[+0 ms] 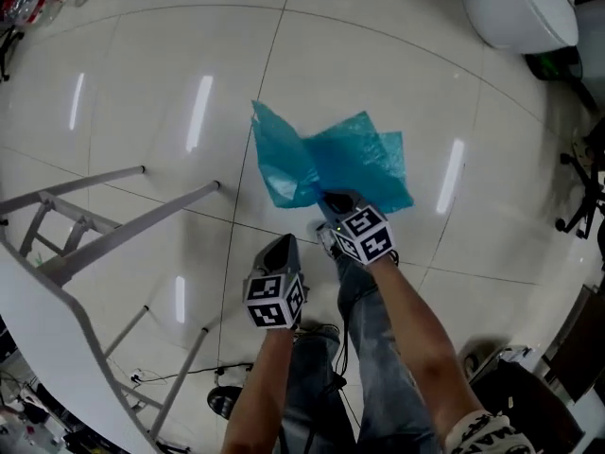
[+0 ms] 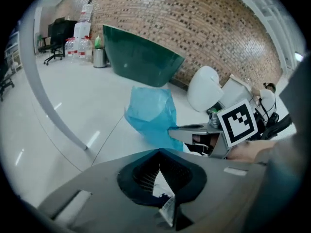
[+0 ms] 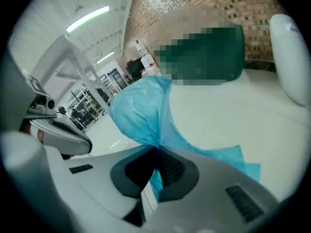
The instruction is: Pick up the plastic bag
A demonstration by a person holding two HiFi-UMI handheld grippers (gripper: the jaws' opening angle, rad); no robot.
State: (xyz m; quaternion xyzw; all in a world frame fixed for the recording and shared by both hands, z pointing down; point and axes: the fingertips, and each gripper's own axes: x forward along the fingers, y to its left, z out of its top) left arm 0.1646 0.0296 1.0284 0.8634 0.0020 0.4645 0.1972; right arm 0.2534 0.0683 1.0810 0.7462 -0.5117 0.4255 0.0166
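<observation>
— What's the right gripper (image 1: 336, 200) got?
— Its jaws are pressed together on a pinch of the bag (image 1: 331, 159). The blue film bunches right at the tips. The rest fans out beyond them, one lobe puffed up and a flatter flap trailing to the side.
— And the left gripper (image 1: 282, 242)?
— Jaws together too, tips meeting, with nothing between them. It sits just beside the right one, a little nearer the person, and it isn't touching the bag.
— So the bag hangs from one gripper only?
— Yes, from the right. It's out in front of the person, over the floor (image 1: 142, 74). Seen from the left gripper's side it looks clear of the tiles, though I can't swear no corner touches.
— What's round about?
— Pale glossy tiles with lamp streaks on them. There's a white table (image 1: 38, 339) on grey metal legs at the person's left, well apart from the bag, and jeans (image 1: 378, 367) below the grippers. Further off, a dark green panel (image 2: 141, 57) stands before a brick wall (image 2: 214, 28), with a white rounded shell (image 1: 520, 8) near it
</observation>
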